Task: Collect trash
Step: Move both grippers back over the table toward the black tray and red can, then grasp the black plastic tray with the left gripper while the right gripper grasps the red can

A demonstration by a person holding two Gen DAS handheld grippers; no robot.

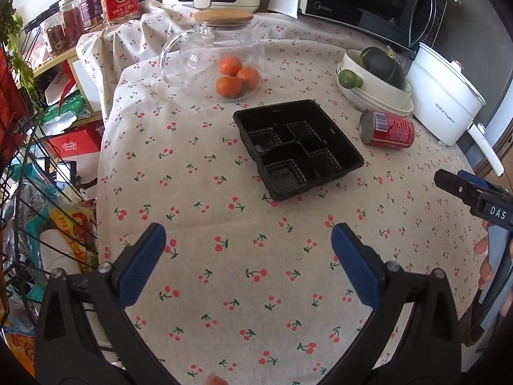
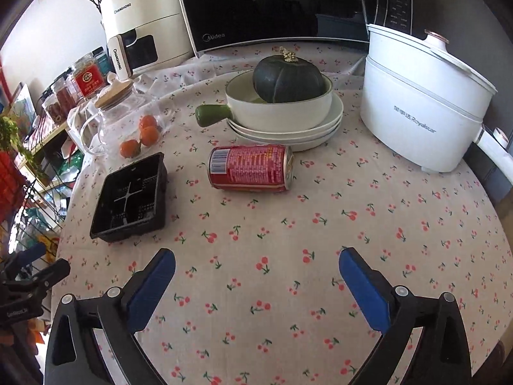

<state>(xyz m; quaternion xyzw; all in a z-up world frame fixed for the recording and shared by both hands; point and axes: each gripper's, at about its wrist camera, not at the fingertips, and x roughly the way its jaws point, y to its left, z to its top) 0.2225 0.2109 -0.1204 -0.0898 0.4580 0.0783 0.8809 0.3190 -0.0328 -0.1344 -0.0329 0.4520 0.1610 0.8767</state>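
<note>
On a desk (image 1: 192, 192) draped in cherry-print cloth, two sets of blue-padded tongs hang low in the foreground, both angled downward over bare fabric. Left tongs (image 1: 248, 243) stand released, their fingers spread wide with nothing between them; right tongs (image 2: 256, 264) are likewise spread to their widest, gripping nothing. From the left wrist view, part of the right tool shows at the right edge with a person's fingers (image 1: 484, 256) wrapped around its handle.

Beyond the tongs lies the trash: a black plastic tray (image 1: 298, 147), divided into compartments and empty, sits flat near the middle of the desk. To its right, apart from it, a red can (image 2: 250, 168) rests on its side, just in front of stacked white plates.

Farther back, three oranges (image 1: 237, 78) huddle beside a glass jug (image 1: 211, 54) with a wooden lid, just behind the tray. A dark green squash (image 2: 287, 80) fills a white pan (image 2: 275, 109) with a green handle, set on the plates. A white electric pot (image 2: 420, 109) stands at the right.

Along the rear edge sit a black microwave (image 2: 272, 6) and a cream appliance (image 2: 144, 32). Jars (image 1: 118, 0) line a shelf at the far left.
</note>
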